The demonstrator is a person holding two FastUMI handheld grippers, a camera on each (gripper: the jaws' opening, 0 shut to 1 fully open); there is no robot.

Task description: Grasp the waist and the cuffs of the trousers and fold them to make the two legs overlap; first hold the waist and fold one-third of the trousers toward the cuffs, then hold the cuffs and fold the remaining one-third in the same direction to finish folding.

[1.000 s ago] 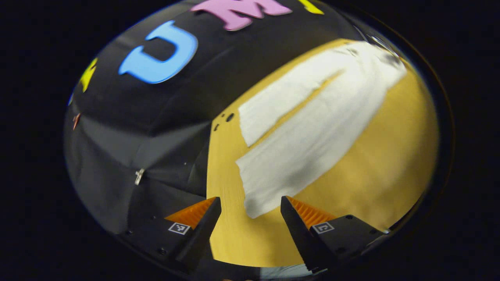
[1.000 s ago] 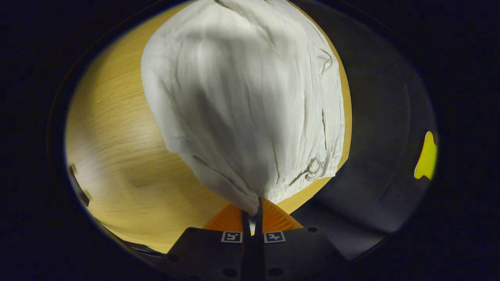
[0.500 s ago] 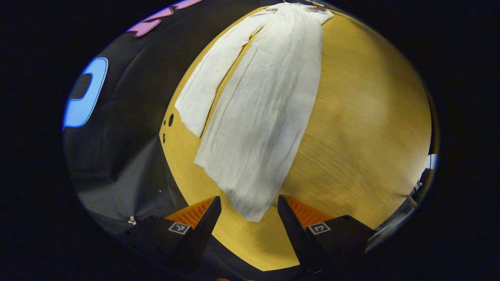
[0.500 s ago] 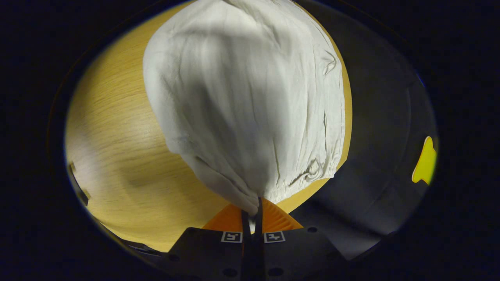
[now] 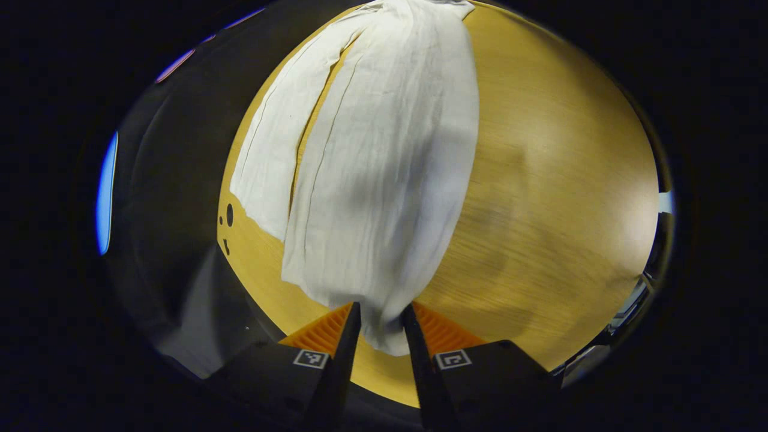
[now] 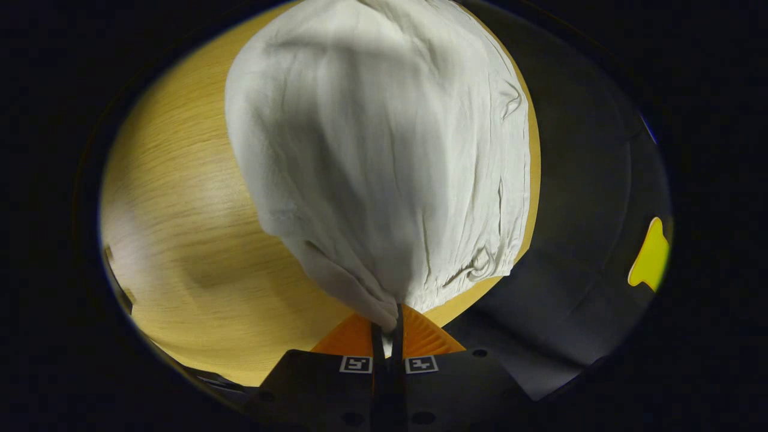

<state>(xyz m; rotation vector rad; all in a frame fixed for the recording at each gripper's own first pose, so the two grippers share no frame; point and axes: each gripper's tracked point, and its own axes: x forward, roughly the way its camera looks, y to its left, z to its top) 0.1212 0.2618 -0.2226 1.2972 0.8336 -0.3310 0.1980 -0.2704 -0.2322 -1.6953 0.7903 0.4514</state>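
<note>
White trousers [image 5: 384, 150] lie spread along a wooden table [image 5: 552, 198], the two legs side by side with a thin gap of wood between them near the far edge of the table. In the left gripper view, the left claw [image 5: 380, 327] sits low over the cuff end of the nearer leg; its two fingers stand close on either side of the cuff corner, which hangs between them, but I cannot tell if both really press the cloth or if a small gap remains. In the right gripper view, the right claw [image 6: 387, 327] is clenched on a bunched corner of the trousers [image 6: 384, 150] at the waist end, the fingers meeting with the fabric pinched between them. From this pinch the cloth rises in wrinkled folds, with a gathered edge at the right side, near the table [image 6: 180, 240] edge. Behind the table edge is the dark booth wall [image 6: 588, 180]
</note>
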